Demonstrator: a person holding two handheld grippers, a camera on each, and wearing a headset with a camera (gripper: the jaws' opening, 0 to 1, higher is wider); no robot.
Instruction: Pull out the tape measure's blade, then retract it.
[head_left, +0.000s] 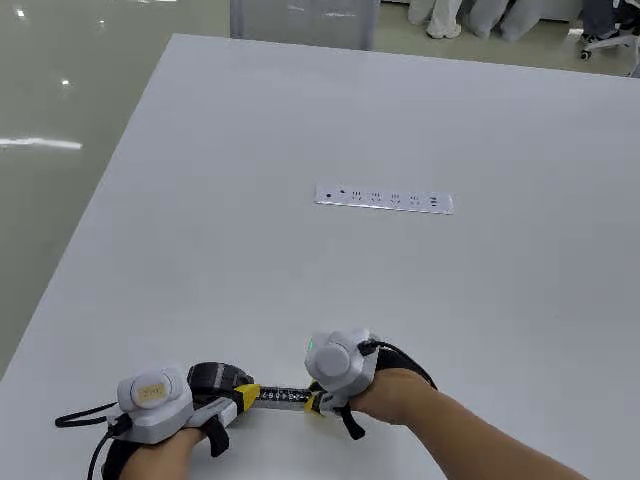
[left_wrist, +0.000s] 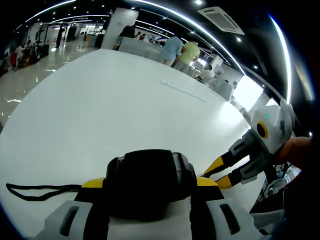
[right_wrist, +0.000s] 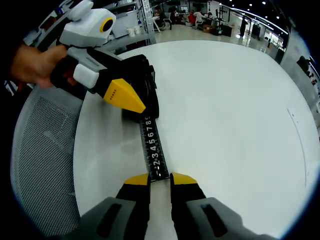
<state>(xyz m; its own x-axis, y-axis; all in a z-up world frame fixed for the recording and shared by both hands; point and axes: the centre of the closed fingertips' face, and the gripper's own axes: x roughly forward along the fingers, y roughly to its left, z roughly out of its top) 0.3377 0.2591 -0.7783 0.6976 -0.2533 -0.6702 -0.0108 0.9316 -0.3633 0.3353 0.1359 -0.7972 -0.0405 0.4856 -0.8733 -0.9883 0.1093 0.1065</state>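
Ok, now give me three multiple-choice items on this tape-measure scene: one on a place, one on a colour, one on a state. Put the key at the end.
1. Where does the power strip lie?
A. on a shelf
B. flat on the table, near its middle
C. on the floor

2. What colour is the tape measure's case?
A. red
B. white
C. black

3. How is the blade?
A. drawn out a short way, its end between the right gripper's jaws
B. fully wound in
C. lying loose, apart from the case

Key:
1 B: the head view shows it lying on the white top.
2 C: the case clamped in the left gripper is black.
3 A: printed numbers run from the case to the yellow jaw tips.
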